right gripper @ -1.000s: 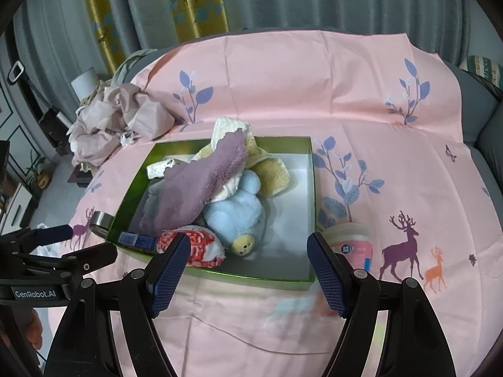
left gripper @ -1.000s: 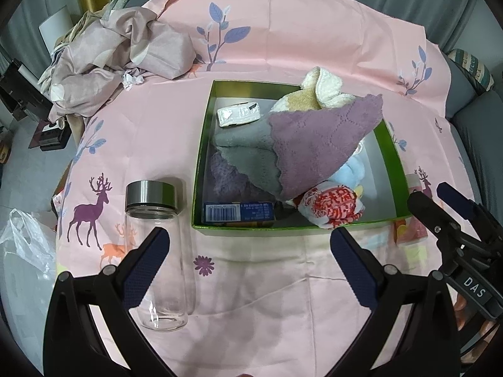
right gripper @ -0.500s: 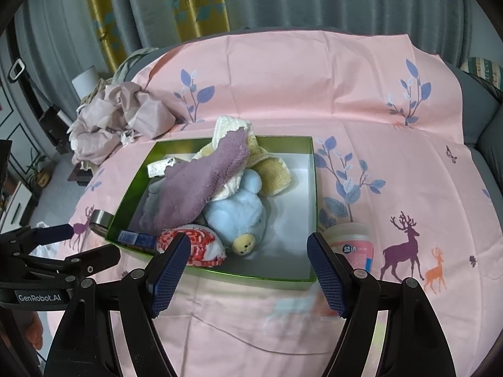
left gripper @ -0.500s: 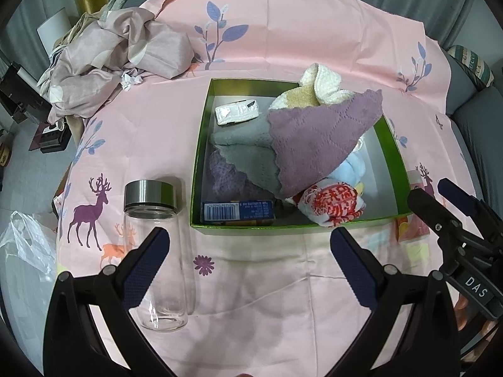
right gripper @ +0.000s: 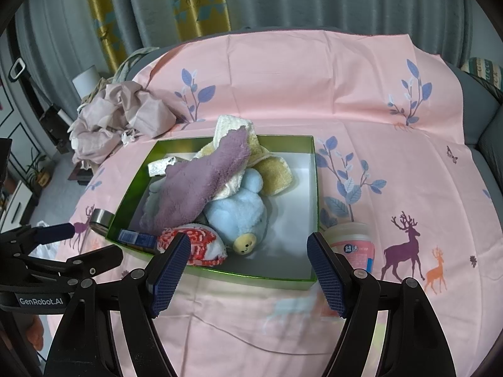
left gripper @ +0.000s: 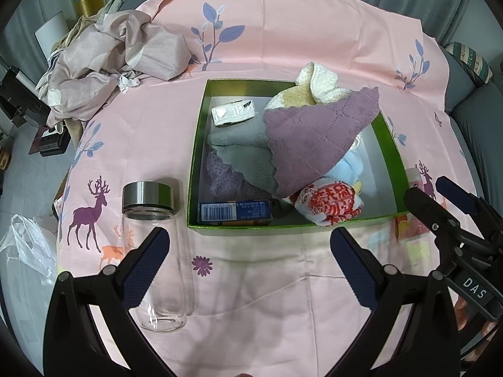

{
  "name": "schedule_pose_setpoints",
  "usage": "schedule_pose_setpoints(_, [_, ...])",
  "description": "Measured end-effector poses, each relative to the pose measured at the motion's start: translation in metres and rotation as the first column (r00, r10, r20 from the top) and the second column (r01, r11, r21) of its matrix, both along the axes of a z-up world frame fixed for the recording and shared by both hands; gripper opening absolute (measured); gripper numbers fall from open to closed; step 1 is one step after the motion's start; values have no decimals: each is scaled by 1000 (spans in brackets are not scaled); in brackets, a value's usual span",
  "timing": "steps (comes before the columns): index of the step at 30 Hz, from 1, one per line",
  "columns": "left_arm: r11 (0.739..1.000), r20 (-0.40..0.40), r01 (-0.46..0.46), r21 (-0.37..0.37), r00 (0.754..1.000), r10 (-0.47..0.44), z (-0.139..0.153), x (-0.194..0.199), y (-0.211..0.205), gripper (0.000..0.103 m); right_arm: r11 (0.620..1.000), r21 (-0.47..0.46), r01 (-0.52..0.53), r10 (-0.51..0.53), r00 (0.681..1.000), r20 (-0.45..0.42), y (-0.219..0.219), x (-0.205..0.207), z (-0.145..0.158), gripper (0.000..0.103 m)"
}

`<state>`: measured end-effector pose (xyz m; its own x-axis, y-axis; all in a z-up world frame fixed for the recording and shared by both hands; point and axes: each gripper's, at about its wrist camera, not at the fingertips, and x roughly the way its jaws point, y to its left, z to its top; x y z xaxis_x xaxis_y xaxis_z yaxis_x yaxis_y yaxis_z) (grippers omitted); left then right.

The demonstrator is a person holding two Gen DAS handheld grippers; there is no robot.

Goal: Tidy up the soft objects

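A green box [left gripper: 194, 169] [right gripper: 316, 188] sits on the pink cloth and holds soft things: a purple towel [left gripper: 314, 135] [right gripper: 201, 182], a grey towel [left gripper: 242, 154], a cream and yellow cloth [left gripper: 314, 81] [right gripper: 276, 176], a light blue plush toy [right gripper: 239, 213] [left gripper: 350, 165] and a red-and-white pouch [left gripper: 333, 202] [right gripper: 196, 242]. My left gripper [left gripper: 248, 245] hovers open in front of the box's near wall, nothing between its fingers. My right gripper [right gripper: 248, 251] is open too, over the near edge of the box, and holds nothing.
A glass bottle [left gripper: 154, 251] with a steel lid lies left of the box. A blue carton [left gripper: 234, 211] and a white packet [left gripper: 232, 113] lie inside the box. A pink tub [right gripper: 353, 245] stands right of it. Crumpled fabric [left gripper: 119, 59] is heaped far left.
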<state>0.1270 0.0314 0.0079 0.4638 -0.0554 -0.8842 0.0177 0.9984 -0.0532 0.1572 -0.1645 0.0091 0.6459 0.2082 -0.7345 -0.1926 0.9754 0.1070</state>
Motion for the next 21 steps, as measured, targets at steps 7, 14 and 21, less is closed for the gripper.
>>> schedule_pose_setpoints(7, [1000, -1, -2, 3, 1000, 2, -1, 1, 0, 102, 1000, -2, 1, -1, 1000, 0, 1, 0, -1, 77])
schedule_pose_setpoints(14, [1000, -1, 1, 3, 1000, -1, -1, 1, 0, 102, 1000, -3, 1, -1, 1000, -1, 1, 1, -1, 77])
schedule_pose_setpoints(21, [1000, -1, -2, 8, 1000, 2, -2, 1, 0, 102, 1000, -4, 1, -1, 1000, 0, 1, 1, -1, 77])
